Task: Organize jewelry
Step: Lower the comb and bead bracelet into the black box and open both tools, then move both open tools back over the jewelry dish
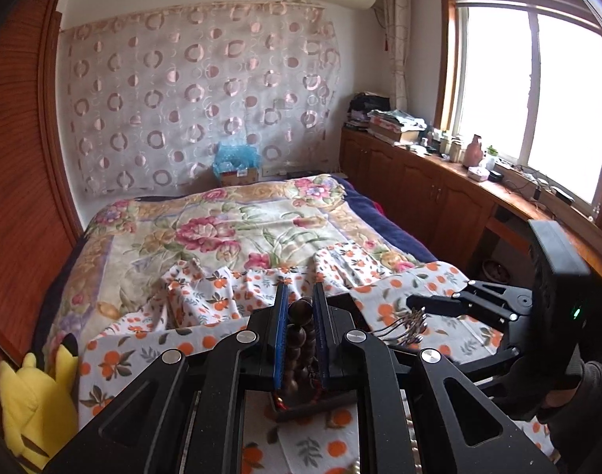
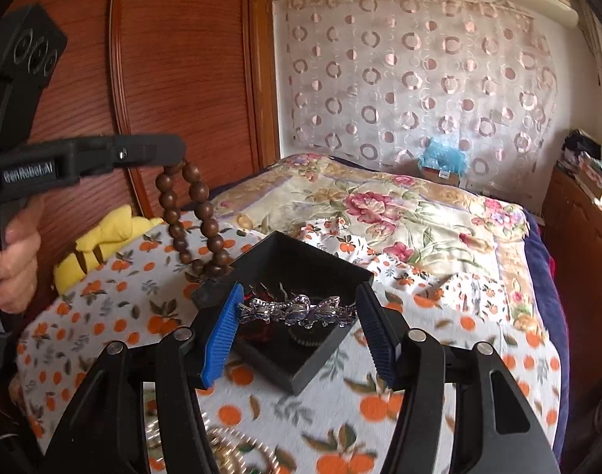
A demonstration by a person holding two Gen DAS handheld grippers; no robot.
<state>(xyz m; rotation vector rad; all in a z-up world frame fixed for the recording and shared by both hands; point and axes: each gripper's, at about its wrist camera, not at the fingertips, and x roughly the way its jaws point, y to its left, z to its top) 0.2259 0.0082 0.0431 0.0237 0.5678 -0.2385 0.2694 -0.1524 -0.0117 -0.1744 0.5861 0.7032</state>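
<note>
Left claw (image 1: 301,316) was clamped on a string of brown wooden beads (image 2: 190,213), which hung as a free loop just above the near-left rim of the black box (image 2: 320,252), apparently so the loop could be lowered in without snagging. Right claw (image 2: 297,316) stood apart yet bridged by a silver hair comb (image 2: 297,310), its ends touching both blue pads, held crosswise over the box; whether the pads pressed firmly was hard to tell. The box rested on the orange-print cloth (image 2: 380,407) spread over the foot of the bed (image 2: 419,213), toward its left edge. Both claws pointed obliquely downward; a bare hand (image 2: 14,249) gripped the left handle. A chain (image 2: 230,446) lay on the cloth near the bed's near edge.
</note>
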